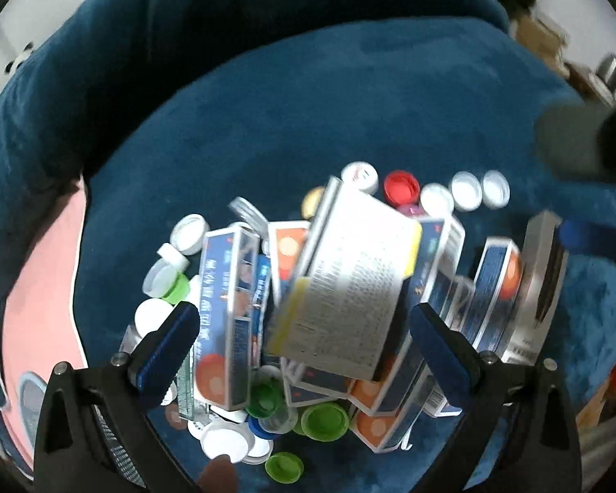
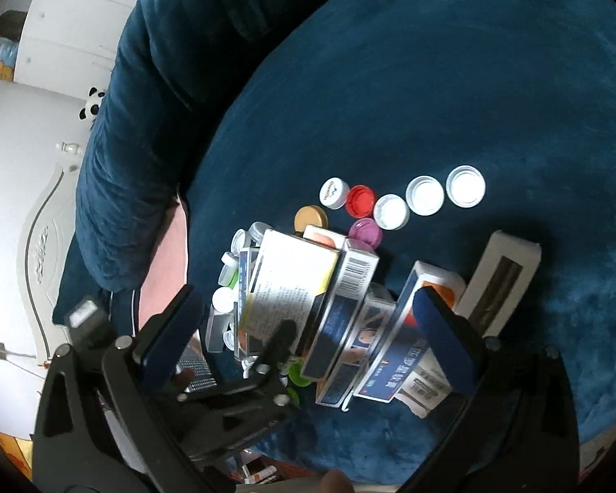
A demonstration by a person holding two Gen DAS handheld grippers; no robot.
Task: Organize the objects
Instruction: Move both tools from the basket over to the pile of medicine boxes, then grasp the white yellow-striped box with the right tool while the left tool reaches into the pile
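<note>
White box (image 1: 351,283) between open left gripper (image 1: 304,343) fingers.

**Blue plush surface crowded with boxes and caps**

A dark blue plush cover (image 2: 451,94) carries everything. A heap of medicine boxes (image 2: 349,312) lies on it, with a long white windowed box (image 2: 503,283) just beside. Beyond the heap sit loose bottle caps: three white caps (image 2: 425,195) in a row, a red cap (image 2: 361,200), a pink cap (image 2: 366,232) and a gold cap (image 2: 310,217). Green caps (image 1: 323,421) lie at the heap's near edge.
</note>
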